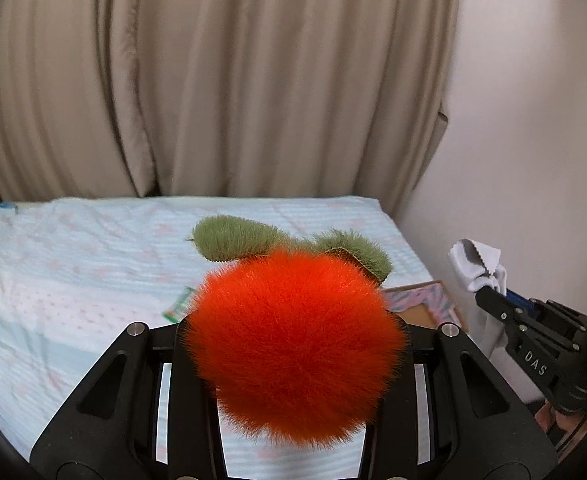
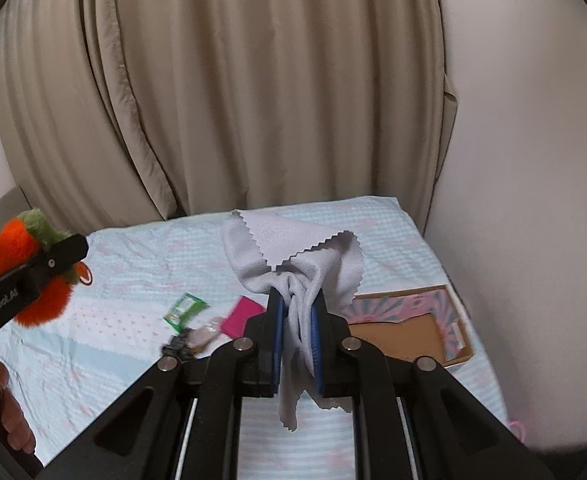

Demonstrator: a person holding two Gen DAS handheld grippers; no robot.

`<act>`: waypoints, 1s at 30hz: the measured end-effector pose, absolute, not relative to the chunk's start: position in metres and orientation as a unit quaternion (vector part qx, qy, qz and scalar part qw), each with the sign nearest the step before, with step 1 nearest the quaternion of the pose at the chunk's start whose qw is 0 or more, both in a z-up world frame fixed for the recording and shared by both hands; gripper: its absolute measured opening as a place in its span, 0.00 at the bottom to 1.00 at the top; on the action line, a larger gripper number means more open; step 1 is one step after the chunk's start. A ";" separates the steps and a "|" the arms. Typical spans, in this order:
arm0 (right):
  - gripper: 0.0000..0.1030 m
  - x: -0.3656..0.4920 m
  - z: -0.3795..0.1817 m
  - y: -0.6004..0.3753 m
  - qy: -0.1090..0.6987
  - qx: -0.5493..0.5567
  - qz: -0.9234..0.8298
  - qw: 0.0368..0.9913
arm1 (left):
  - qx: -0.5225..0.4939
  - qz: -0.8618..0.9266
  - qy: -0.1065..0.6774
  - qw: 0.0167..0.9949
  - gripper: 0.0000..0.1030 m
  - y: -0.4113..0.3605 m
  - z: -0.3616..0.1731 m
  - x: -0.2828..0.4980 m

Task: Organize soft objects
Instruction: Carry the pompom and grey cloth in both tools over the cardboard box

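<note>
Left wrist: left gripper (image 1: pixel 293 344) clamps plush (image 1: pixel 297 344) above bed (image 1: pixel 73 280); carry it level to box (image 1: pixel 425 308) | Right wrist: right gripper (image 2: pixel 296 320) pinches cloth (image 2: pixel 293 256) bunched; lower over box (image 2: pixel 405 336) before releasing so neither snags.

Beige pleated curtain (image 1: pixel 221 80) behind pale blue-sheeted bed (image 1: pixel 53 264), white wall (image 1: pixel 533 120) alongside.

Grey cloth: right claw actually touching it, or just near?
Touching. The right wrist view shows the grey cloth bunched between the right claw's blue pads, pinched on both sides, with its tail hanging below.
</note>
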State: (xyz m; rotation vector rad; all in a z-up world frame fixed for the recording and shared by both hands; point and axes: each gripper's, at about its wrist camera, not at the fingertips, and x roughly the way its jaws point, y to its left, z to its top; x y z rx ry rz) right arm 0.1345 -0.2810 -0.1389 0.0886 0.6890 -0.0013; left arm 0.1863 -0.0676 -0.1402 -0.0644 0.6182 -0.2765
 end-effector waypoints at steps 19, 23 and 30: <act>0.11 0.245 -0.277 -0.458 0.486 0.070 0.057 0.869 | 0.011 -0.148 0.469 0.871 0.31 -0.285 -0.289 0.300; 0.11 0.268 -0.317 -0.470 0.516 0.070 0.073 0.851 | 0.018 -0.137 0.510 0.849 0.31 -0.303 -0.332 0.330; 0.11 0.299 -0.376 -0.477 0.560 0.050 0.093 0.822 | 0.014 -0.120 0.589 0.799 0.31 -0.314 -0.405 0.374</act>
